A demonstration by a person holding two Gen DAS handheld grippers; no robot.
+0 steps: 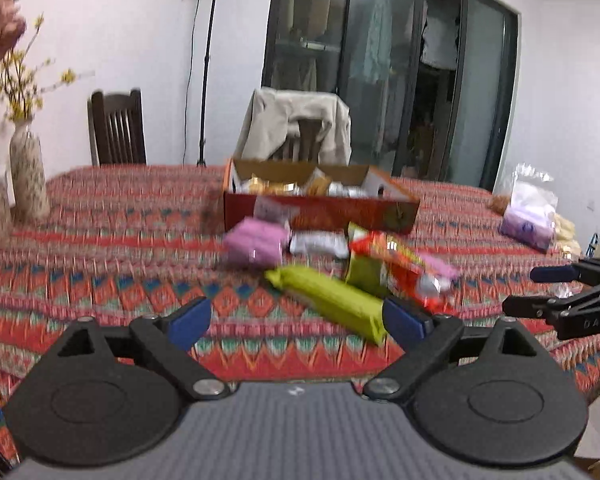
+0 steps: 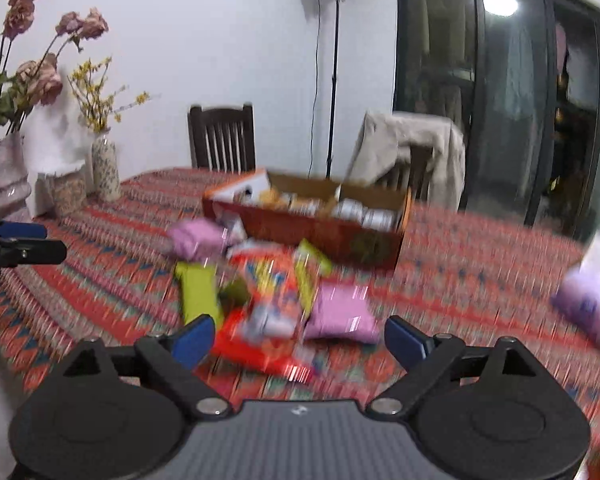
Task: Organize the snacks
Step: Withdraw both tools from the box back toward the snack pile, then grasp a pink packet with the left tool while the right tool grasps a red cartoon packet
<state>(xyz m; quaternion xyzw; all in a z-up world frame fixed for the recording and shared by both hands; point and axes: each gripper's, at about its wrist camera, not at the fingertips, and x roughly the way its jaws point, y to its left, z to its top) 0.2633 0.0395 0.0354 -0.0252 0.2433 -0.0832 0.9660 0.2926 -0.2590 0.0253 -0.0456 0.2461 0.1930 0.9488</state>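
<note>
Bare patterned tablecloth [image 1: 100, 280] lies open on the left side of the table, between the vases [image 1: 28, 172] and the snack pile [image 1: 340, 264]; the pile crowds the near wall of the open cardboard box [image 1: 320, 212]; the box's top stands open; a purple tissue pack [image 1: 528, 224] sits well apart at the right edge.

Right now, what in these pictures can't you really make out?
- Printing on the red snack packet: motion blur, both views.
- Contents of the cardboard box: near wall hides most, left view.
- Bags at the table's far right: small, blurred.
- Right gripper in the left view: cut off by the edge.
</note>
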